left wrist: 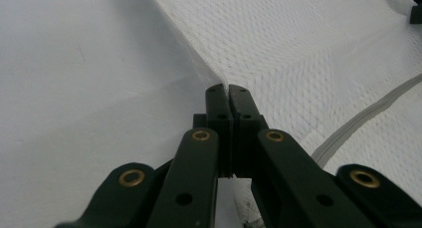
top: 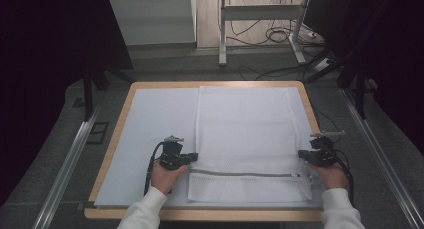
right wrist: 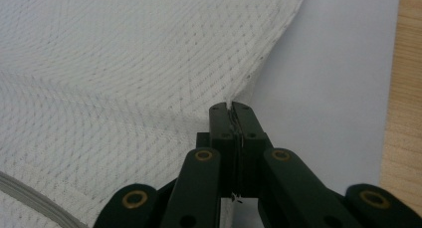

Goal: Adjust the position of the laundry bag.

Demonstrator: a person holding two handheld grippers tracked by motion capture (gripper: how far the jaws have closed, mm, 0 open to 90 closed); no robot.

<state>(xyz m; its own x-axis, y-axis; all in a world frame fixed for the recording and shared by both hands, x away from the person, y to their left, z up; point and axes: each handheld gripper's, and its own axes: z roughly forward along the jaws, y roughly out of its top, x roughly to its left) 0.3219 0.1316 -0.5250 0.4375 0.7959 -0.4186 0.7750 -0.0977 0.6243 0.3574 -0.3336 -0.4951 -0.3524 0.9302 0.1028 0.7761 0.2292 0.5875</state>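
Observation:
A white mesh laundry bag [top: 245, 134] with a grey zipper [top: 245, 174] lies flat on the pale mat, its zipper end toward the near table edge. My left gripper [top: 193, 156] is shut on the bag's left edge just above the zipper; in the left gripper view its jaws [left wrist: 228, 90] pinch the mesh hem [left wrist: 199, 68]. At the bag's right edge, my right gripper [top: 302, 154] is shut on the fabric as well, and the right gripper view shows mesh caught between the closed jaws [right wrist: 231, 108]. The mesh [right wrist: 124, 78] rises slightly toward both grips.
A pale blue mat [top: 150, 124] covers the wooden table [top: 112, 154], whose rim shows on all sides. Metal rails [top: 65, 164] run along the floor on either side. A desk frame [top: 260, 19] and cables [top: 280, 36] stand beyond the far edge.

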